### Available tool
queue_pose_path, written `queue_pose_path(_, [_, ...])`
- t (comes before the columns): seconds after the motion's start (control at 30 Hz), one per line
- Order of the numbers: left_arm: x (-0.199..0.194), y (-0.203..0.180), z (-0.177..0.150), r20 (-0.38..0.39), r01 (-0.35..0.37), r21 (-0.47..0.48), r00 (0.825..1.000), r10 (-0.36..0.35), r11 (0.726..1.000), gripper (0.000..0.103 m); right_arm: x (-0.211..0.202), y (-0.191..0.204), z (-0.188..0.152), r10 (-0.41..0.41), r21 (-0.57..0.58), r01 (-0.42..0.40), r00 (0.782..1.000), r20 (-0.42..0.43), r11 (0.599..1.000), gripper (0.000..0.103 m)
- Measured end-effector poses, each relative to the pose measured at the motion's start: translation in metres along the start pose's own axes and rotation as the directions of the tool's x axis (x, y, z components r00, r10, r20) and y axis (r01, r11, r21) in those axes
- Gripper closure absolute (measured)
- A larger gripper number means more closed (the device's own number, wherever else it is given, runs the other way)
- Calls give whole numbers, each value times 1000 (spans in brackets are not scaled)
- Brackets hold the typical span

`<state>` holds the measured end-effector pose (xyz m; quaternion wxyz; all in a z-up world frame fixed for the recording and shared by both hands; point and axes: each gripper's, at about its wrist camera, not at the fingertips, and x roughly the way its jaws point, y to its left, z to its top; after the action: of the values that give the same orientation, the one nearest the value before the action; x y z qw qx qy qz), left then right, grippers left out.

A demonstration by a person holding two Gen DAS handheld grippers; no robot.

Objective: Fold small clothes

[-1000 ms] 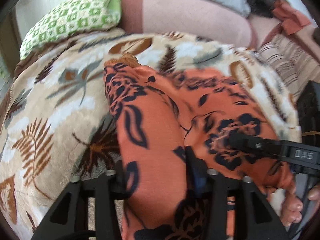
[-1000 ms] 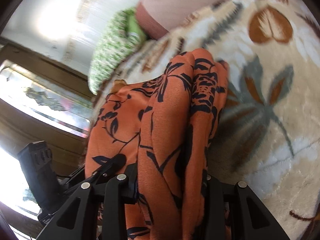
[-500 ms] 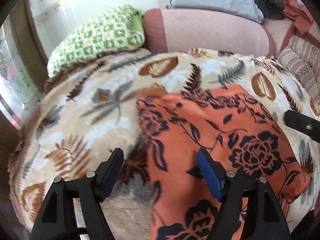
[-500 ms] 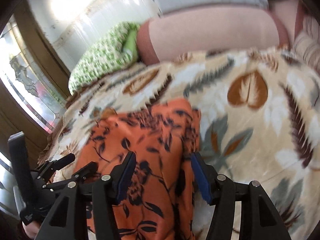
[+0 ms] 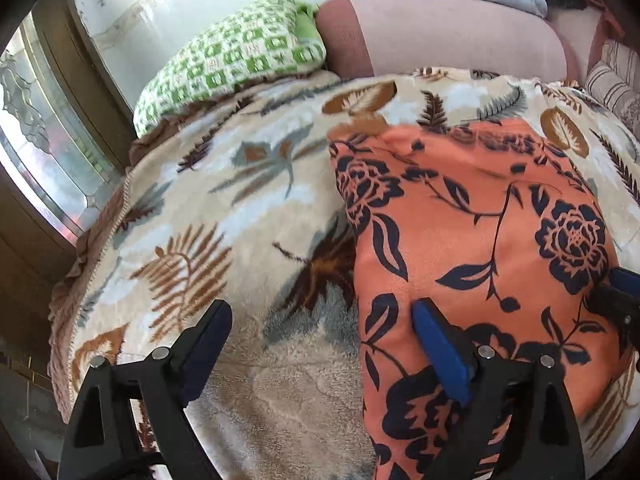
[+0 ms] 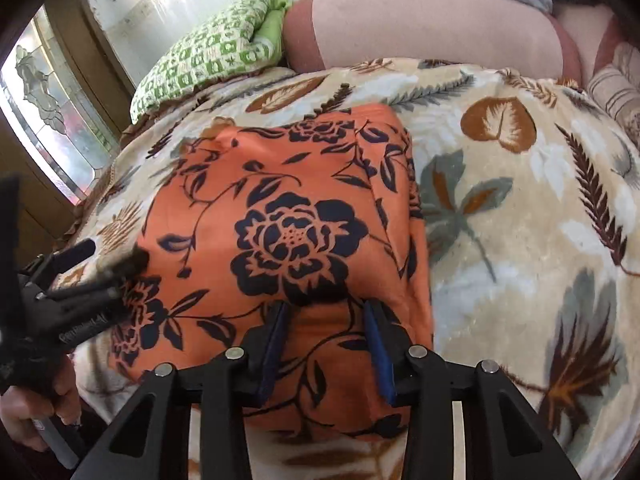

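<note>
An orange garment with dark blue flowers (image 5: 472,248) lies folded flat on a leaf-patterned beige blanket (image 5: 224,216). My left gripper (image 5: 320,320) is open wide and empty, hovering over the garment's left edge. In the right wrist view the garment (image 6: 280,216) fills the middle. My right gripper (image 6: 326,316) is open and empty, just above the garment's near edge. The left gripper's fingers (image 6: 80,256) show at that view's left, over the garment's left edge.
A green-and-white checked pillow (image 5: 240,56) and a pink bolster (image 5: 452,44) lie at the bed's head. A wooden window frame (image 5: 60,120) stands at the left. Striped cushions (image 6: 616,88) lie at the right. The blanket (image 6: 520,220) extends right of the garment.
Both grippers let go of the garment, opened and pulled back. The garment went from being held bunched to lying flat and folded on the blanket.
</note>
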<state>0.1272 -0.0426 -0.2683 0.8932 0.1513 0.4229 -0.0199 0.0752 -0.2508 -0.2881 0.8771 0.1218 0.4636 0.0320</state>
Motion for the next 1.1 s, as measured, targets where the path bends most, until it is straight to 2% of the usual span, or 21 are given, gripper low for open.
queue_pose_path(0.07, [-18,7,1,27,36,-33,999,-35,999,11,-10,0,6,13,37,-12,1000,-22,999,58])
queue_pose_path(0.17, [-44,23,-3,65,78,-115,995,-71,990,11,-35,-9,1,88,120,-89,996,13,989,53])
queue_pose_path(0.27, [-74,37,-6,116,87,-162,991,-69,983,11,-61,-9,-9,118,130,-121,993,32,984,53])
queue_pose_path(0.47, [-132,61,2,202,61,-197,979,-20,979,11,-117,17,-9,79,73,-90,987,142,993,52])
queue_pose_path(0.67, [-183,74,6,269,52,-185,963,-1,981,10,-170,59,2,43,1,-45,965,260,999,51])
queue_pose_path(0.73, [-195,79,6,282,53,-191,960,3,980,9,-186,72,4,36,-18,-32,954,298,999,46])
queue_pose_path(0.93, [-224,91,9,313,45,-219,949,26,975,9,-217,94,8,0,-51,20,931,364,999,45])
queue_pose_path(1.1, [-237,96,12,318,52,-230,948,25,972,9,-231,98,12,6,-38,9,925,379,999,45])
